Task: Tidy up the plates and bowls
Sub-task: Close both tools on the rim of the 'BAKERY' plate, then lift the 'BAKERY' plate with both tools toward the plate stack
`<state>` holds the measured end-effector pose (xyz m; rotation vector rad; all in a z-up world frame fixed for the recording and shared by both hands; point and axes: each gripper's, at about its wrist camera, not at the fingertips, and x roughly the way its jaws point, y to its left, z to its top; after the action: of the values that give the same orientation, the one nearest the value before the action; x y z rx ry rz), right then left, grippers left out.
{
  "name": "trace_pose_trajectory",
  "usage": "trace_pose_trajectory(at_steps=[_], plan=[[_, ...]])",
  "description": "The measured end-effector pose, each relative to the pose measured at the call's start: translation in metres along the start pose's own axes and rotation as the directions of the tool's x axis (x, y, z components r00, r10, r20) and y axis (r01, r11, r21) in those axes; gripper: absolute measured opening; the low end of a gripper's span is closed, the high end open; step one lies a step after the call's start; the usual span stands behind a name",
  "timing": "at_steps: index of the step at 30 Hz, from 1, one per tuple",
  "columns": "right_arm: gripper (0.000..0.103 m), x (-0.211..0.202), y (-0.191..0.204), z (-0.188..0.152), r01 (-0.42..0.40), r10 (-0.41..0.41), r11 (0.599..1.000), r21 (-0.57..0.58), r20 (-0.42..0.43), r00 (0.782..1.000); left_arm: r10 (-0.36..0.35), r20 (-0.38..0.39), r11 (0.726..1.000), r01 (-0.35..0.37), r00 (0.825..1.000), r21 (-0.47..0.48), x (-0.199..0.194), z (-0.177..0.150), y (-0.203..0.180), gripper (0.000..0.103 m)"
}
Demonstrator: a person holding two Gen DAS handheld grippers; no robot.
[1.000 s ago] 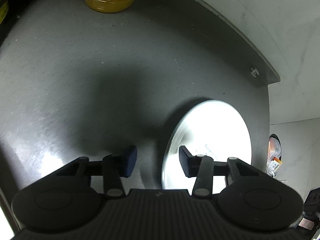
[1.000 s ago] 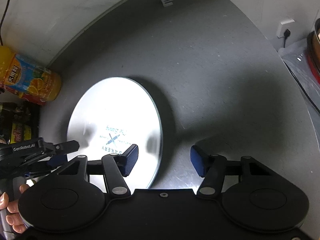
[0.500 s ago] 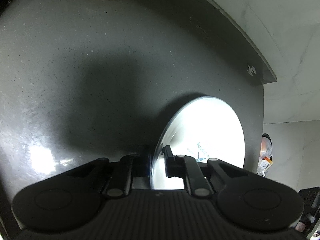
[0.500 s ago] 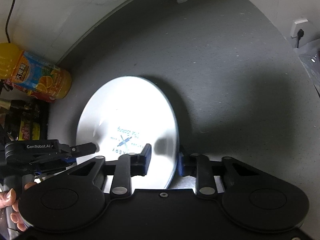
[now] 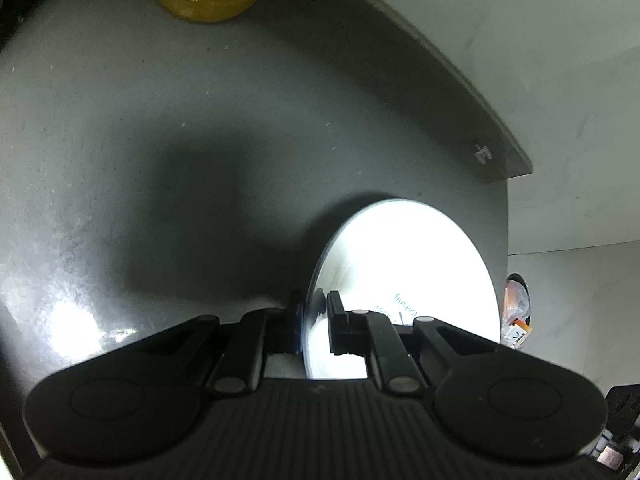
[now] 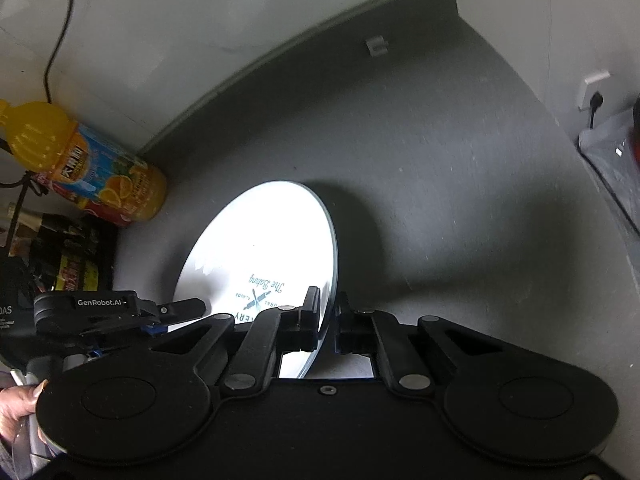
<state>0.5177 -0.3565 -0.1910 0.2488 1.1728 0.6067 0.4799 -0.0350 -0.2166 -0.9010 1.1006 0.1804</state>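
So we're at the pick-up step: the left gripper (image 5: 314,322) and right gripper (image 6: 328,320) have both just closed and now each pinch an opposite edge of the white plate (image 6: 264,256), which sits low over the dark grey counter (image 6: 440,200) (can't tell if it's fully clear of it). Next move, I reckon, calls for both hands rising together and level, or the thin rim slips out.

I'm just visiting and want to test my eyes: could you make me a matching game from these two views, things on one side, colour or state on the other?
Things:
1. plate
2. juice bottle
3. counter
4. wall plug

States:
A. dark grey
B. orange, labelled
C. in a white socket
D. white, clamped at both rims

Pairs: 1-D, 2-B, 3-A, 4-C
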Motion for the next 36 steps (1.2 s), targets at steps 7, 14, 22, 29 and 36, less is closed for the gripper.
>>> trace_pose_trajectory(at_steps=[7,14,22,29,36], plan=[[0.007,-0.027,0.016,0.002,-0.004,0.004,1.000,-0.013,0.050,0.999,-0.045,0.026,0.999,0.045,0.999,0.023,-0.027,0.001,-0.006,0.010],[0.007,-0.047,0.037,-0.005,-0.008,0.009,1.000,-0.013,0.101,0.995,-0.068,0.040,0.995,0.064,0.997,0.079,-0.061,0.000,-0.010,0.010],[0.008,-0.062,0.068,-0.023,-0.021,0.021,1.000,-0.001,0.141,0.990,-0.084,0.057,0.990,0.077,0.995,0.120,-0.099,0.001,-0.001,0.010],[0.008,-0.067,0.101,-0.046,-0.030,0.029,1.000,0.005,0.158,0.987,-0.089,0.062,0.988,0.081,0.994,0.132,-0.131,-0.003,0.026,0.010],[0.008,-0.065,0.129,-0.072,-0.035,0.033,0.999,0.010,0.161,0.986,-0.085,0.068,0.987,0.075,0.994,0.142,-0.160,-0.005,0.056,0.010]])
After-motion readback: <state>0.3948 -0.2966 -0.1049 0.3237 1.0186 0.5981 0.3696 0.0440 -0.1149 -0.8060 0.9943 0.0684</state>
